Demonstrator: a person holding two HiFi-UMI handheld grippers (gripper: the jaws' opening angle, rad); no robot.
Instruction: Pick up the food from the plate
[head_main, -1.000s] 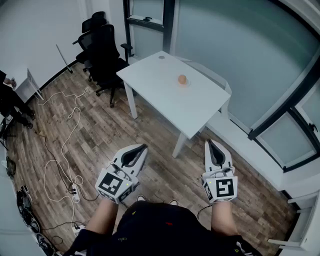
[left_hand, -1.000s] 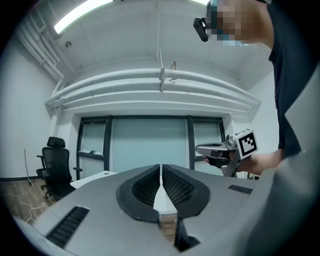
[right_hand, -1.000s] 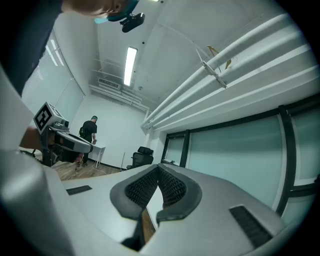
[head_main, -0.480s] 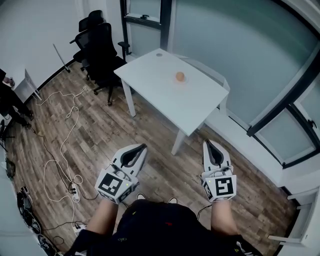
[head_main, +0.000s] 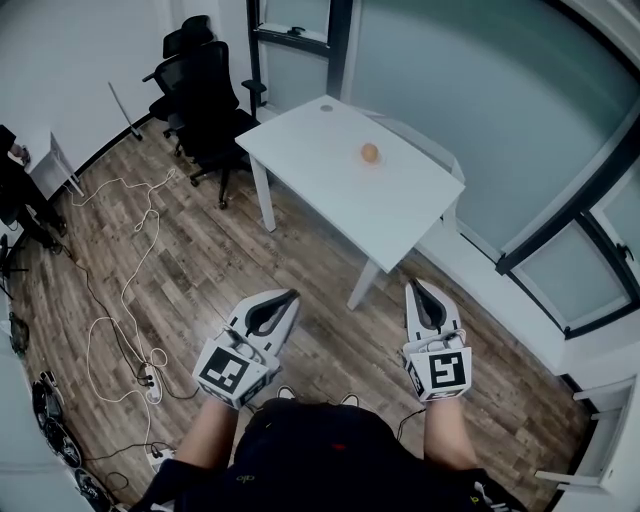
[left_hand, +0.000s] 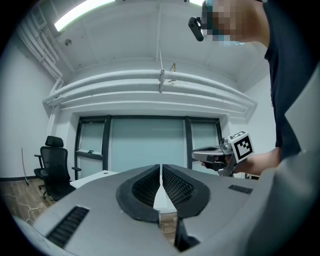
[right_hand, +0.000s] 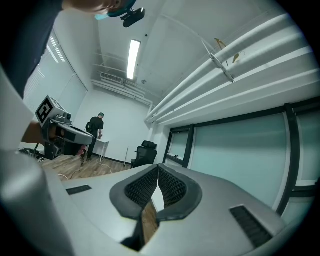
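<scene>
An orange, round piece of food (head_main: 370, 152) lies on a small clear plate (head_main: 372, 160) near the far side of a white table (head_main: 330, 190) in the head view. Both grippers hang low in front of me, well short of the table and above the wooden floor. My left gripper (head_main: 290, 295) is shut with nothing in it, its tips touching in the left gripper view (left_hand: 160, 166). My right gripper (head_main: 417, 284) is also shut and empty, tips together in the right gripper view (right_hand: 158, 167). The food does not show in either gripper view.
Black office chairs (head_main: 205, 95) stand left of the table by the glass wall (head_main: 480, 90). White cables (head_main: 130, 290) and a power strip (head_main: 150, 380) trail over the floor at left. A person (head_main: 20, 195) stands at the far left beside a small white stand (head_main: 62, 172).
The view has shifted slightly, so the table and food sit a little farther right. Both grippers stay shut and low in much the same place.
</scene>
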